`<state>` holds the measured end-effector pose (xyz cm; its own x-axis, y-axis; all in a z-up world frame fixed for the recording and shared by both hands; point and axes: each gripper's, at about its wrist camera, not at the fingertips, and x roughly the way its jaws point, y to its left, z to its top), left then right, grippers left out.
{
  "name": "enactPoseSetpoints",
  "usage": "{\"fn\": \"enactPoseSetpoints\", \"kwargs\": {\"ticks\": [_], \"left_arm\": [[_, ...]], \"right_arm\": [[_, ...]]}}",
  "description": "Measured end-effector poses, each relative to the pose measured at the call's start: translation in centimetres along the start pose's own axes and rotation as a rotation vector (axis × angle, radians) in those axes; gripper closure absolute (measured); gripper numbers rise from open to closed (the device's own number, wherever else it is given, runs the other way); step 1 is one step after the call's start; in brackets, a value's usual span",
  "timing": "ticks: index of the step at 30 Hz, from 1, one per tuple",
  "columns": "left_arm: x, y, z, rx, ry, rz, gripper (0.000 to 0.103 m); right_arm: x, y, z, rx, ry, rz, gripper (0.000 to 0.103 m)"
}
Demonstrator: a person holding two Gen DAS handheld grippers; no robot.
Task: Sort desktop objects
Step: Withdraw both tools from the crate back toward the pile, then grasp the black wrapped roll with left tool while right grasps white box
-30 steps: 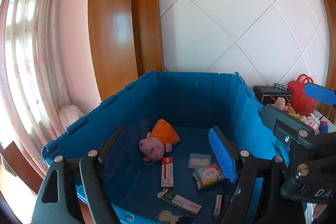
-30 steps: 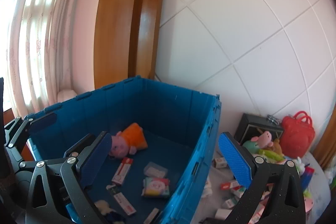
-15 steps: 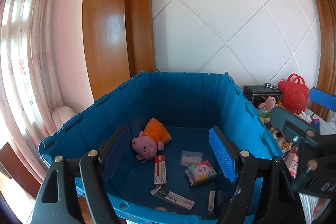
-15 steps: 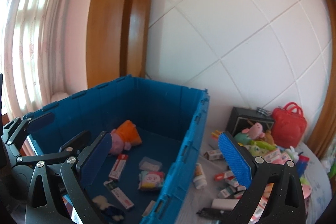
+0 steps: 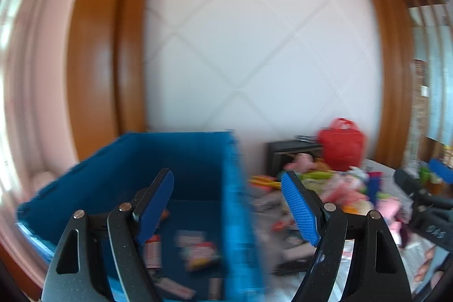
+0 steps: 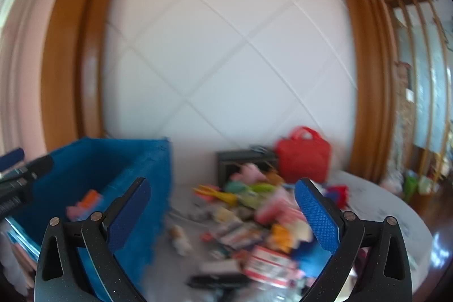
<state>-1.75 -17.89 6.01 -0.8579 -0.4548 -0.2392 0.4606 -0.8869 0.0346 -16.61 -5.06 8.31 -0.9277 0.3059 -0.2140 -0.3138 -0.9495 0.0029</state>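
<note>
Both of my claws, the left gripper and the right gripper, stand wide open and empty. Some small packets already lie in the blue crate; the unsorted toy pile sits on the white table beside it. I judge my open jaws face the pile for another pick.

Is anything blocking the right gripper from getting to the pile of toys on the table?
Nothing visible is. The right gripper is open and empty, and the pile of toys lies straight ahead of it on the table. The blue bin stands off to the left, out of the way. The picture is blurry, though.
</note>
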Motion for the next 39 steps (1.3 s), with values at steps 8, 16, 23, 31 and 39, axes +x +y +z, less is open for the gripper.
{"fn": "enactPoseSetpoints", "kwargs": {"ticks": [8,16,23,31,39], "left_arm": [[5.5,-10.9,-3.5,0.014,0.183,-0.157,0.024],[12.8,-15.1,-12.0,0.011,0.458,-0.068,0.024],[16.4,-14.6,-20.3,-0.022,0.673,-0.005,0.024],[20.6,-17.5,-25.6,0.069,0.779,-0.021,0.024],[23.7,-19.3,-28.1,0.063,0.831,-0.072,0.059]], "right_arm": [[4.6,-13.1,-5.8,0.047,0.264,-0.117,0.000],[9.8,-22.7,-13.7,0.041,0.524,-0.124,0.000],[13.0,-26.4,-19.5,0.029,0.704,-0.035,0.000],[15.1,-27.8,-24.0,0.069,0.845,0.030,0.001],[14.8,-27.4,-26.7,0.063,0.912,0.070,0.009]]}}
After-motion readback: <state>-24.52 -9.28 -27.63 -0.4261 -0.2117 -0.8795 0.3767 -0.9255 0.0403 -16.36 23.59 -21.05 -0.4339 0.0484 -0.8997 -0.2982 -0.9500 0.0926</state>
